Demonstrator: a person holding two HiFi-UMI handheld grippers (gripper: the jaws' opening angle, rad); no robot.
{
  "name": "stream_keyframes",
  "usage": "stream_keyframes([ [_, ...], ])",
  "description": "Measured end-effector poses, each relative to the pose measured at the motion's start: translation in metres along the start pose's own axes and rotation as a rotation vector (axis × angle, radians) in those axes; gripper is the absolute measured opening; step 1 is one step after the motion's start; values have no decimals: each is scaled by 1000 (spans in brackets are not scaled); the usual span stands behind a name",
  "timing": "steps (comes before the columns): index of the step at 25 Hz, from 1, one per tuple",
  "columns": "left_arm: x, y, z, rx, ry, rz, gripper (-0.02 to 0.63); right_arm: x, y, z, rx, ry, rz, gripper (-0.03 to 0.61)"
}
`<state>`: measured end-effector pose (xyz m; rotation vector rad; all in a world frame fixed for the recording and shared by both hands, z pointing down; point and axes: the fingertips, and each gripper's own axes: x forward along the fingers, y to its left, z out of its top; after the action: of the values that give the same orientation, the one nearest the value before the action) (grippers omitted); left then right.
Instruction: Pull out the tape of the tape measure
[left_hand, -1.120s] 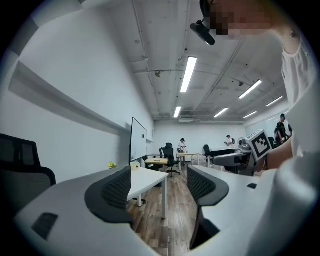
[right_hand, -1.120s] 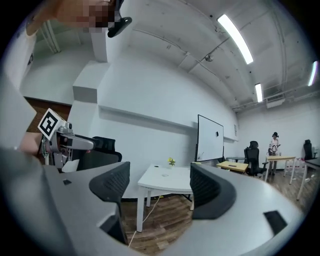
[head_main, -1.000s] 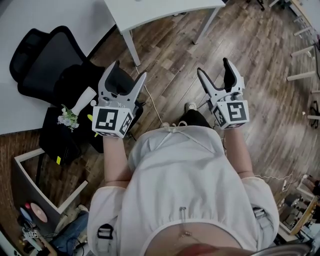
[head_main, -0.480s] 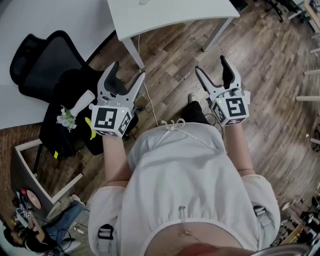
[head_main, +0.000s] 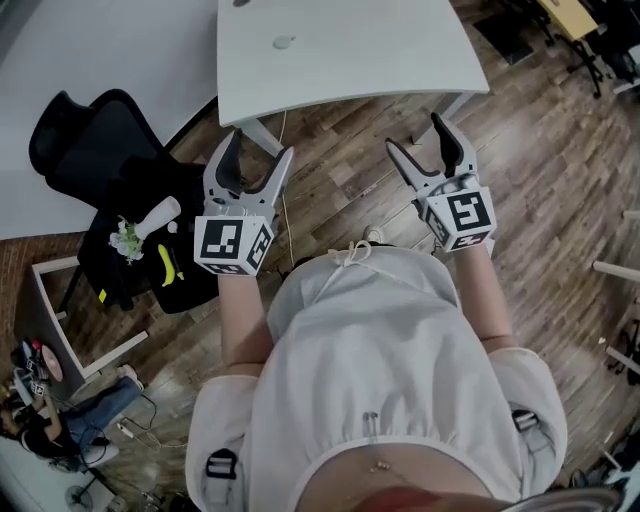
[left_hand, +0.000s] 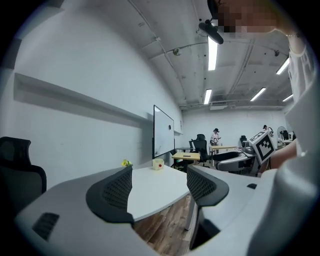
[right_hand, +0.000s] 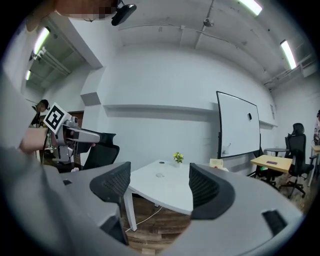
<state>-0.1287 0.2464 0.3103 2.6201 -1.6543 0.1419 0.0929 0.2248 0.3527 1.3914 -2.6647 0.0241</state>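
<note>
Both grippers are held up in front of the person's body, above the wooden floor, just short of the white table (head_main: 380, 60). My left gripper (head_main: 260, 146) is open with nothing between its jaws, and so is my right gripper (head_main: 415, 132). In the left gripper view, a small cream object with a red spot (left_hand: 158, 164), possibly the tape measure, sits far back on the table beyond the left gripper (left_hand: 159, 182). The right gripper view shows this cream object (right_hand: 216, 163) near a small potted plant (right_hand: 178, 158), past the right gripper (right_hand: 160, 187).
A black office chair (head_main: 90, 140) stands at the left. Beside it, a black stand carries a white vase of flowers (head_main: 150, 222) and a banana (head_main: 168, 265). A white frame (head_main: 60, 320) and a seated person (head_main: 60, 440) are at lower left. A whiteboard (left_hand: 163, 131) hangs behind the table.
The view has shifted forward, so much more of the white table now shows at the top. Both grippers have come closer to its near edge and stayed open.
</note>
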Motion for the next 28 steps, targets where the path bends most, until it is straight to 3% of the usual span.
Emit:
stream_keyframes([
  [6,62,-3,-19,-7,82,60,345,46,-61,-13,40,29,76,364],
  [13,107,23,-48,-23,177,89,345,100,-86,-31,61,67,135,378],
  [22,211,113,-69,-33,219,58,345,213,-123,-31,45,101,106,385],
  [28,280,158,-109,-41,327,-1,345,283,-148,-36,47,147,79,385],
])
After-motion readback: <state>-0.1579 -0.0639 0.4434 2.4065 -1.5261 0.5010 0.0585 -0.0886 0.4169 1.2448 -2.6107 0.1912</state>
